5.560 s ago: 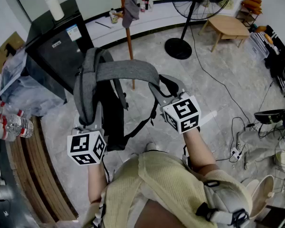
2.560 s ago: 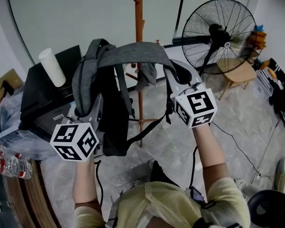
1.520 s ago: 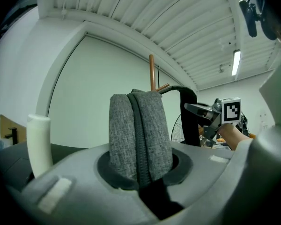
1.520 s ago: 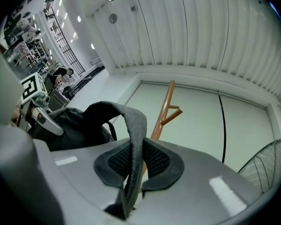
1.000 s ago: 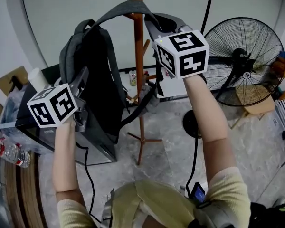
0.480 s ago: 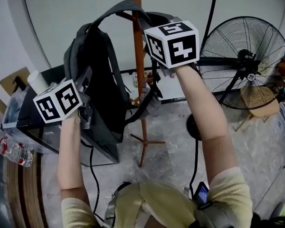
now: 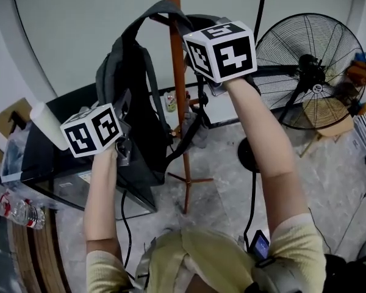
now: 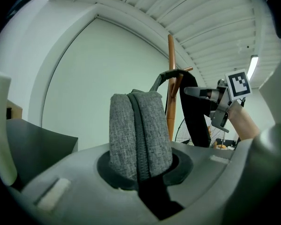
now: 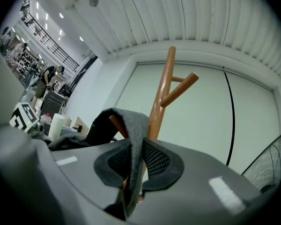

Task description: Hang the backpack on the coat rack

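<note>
— The backpack (image 7: pixel 134 108) had swung up beside the round wooden coat rack (image 7: pixel 178 72).
— Yes. The left gripper (image 8: pixel 140 168) pinched its thick woven grey edge, and the right gripper (image 9: pixel 131 172) pinched the flat strap (image 9: pixel 133 125) draped over a peg (image 9: pixel 114 122).

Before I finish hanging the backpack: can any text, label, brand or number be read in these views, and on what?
No readable text anywhere.
Left marker cube, right marker cube: black-and-white square patterns only, no letters.
Sticker on the black cabinet: too small to read.
Water bottles: labels too blurred to read.
</note>
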The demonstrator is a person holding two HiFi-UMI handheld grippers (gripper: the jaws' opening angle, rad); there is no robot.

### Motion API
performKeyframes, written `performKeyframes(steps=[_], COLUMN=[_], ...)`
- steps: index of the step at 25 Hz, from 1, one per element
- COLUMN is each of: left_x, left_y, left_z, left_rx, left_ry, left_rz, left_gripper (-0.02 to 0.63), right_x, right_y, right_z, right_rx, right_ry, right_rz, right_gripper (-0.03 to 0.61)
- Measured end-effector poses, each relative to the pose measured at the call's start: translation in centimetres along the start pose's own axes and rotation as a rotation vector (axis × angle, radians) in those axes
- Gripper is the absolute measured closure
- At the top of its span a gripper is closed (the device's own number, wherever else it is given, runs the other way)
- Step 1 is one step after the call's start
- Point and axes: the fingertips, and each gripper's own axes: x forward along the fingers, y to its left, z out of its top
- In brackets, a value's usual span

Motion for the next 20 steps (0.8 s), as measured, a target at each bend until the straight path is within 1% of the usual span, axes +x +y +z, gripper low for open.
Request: performKeyframes(steps=[3, 6, 12, 15, 20], left_x=[0.3, 0.7, 1.0, 1.3, 1.6], left_y=[0.2, 0.4, 0.9, 0.6, 0.1], left_z=[-0.8, -1.5, -2.4, -3.1, -4.5], left_rx=[0.029, 0.033, 0.046, 0.07, 0.103], left_ry=[0.008, 0.017, 0.016, 0.022, 0.031], left_rz=[-0.003, -0.022, -0.055, -0.075, -0.112], left_gripper=[0.534, 0.532, 0.531, 0.529, 0.528], right_x=[0.4, 1.0, 1.6, 1.7, 2.0], right_y=[0.4, 0.7, 0.7, 0.6, 1.0], right_z=[-0.2, -0.5, -1.0, -1.0, -1.1], right_rx=[-0.003, -0.016, -0.066, -0.123, -0.267], right_ry=[0.011, 0.024, 0.053, 0.067, 0.097], right_rz=[-0.005, -0.018, -0.076, -0.108, -0.145], right_gripper=[0.545, 0.545, 0.543, 0.543, 0.541])
